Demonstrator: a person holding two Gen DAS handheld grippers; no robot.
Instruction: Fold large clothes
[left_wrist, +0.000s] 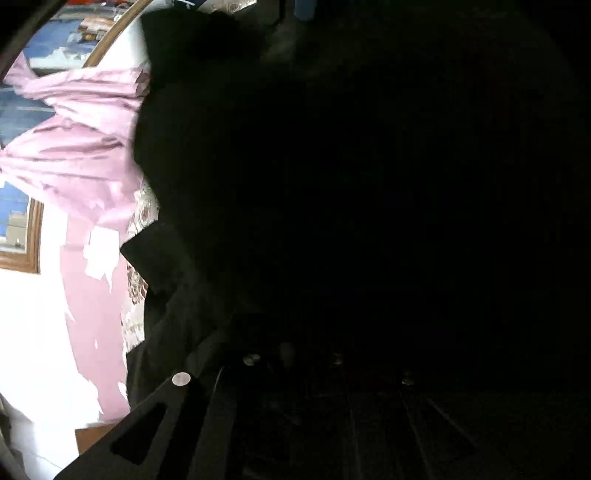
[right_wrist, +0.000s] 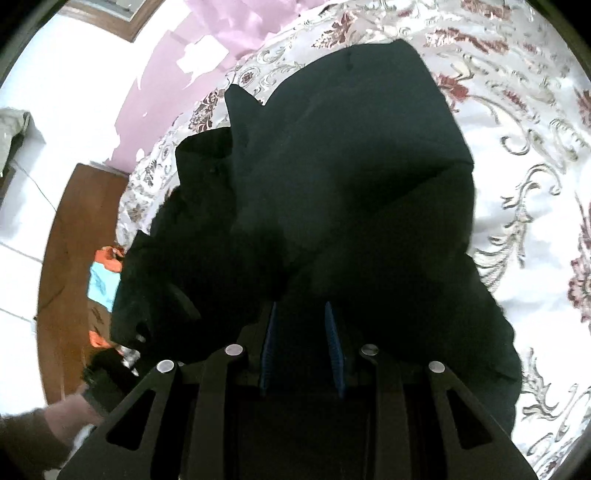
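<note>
Gripping a bunched fold of the black garment (right_wrist: 332, 166), the right gripper (right_wrist: 301, 325) is sitting bottom centre of its frame, blue pads (right_wrist: 334, 343) narrowly apart with dark cloth filling the gap and draping over the fingertips. From that pinch the garment is running straight up the frame, long axis bottom to top, ending in a squared edge at upper centre; a crumpled lobe is spilling toward the left middle. All of it is lying on the floral bedspread (right_wrist: 524, 155), which is showing bare to the right and across the top.

In the left wrist view, black cloth is smothering the left gripper (left_wrist: 295, 354): jaws not visible there, but they are shut, and I cannot tell what they are pinching. Cloth is filling the centre and right of that frame, with pink fabric (left_wrist: 81, 147) beyond at the left.

Judgement: the right gripper is leading, so the next fold is likely going up-frame along that long axis.
</note>
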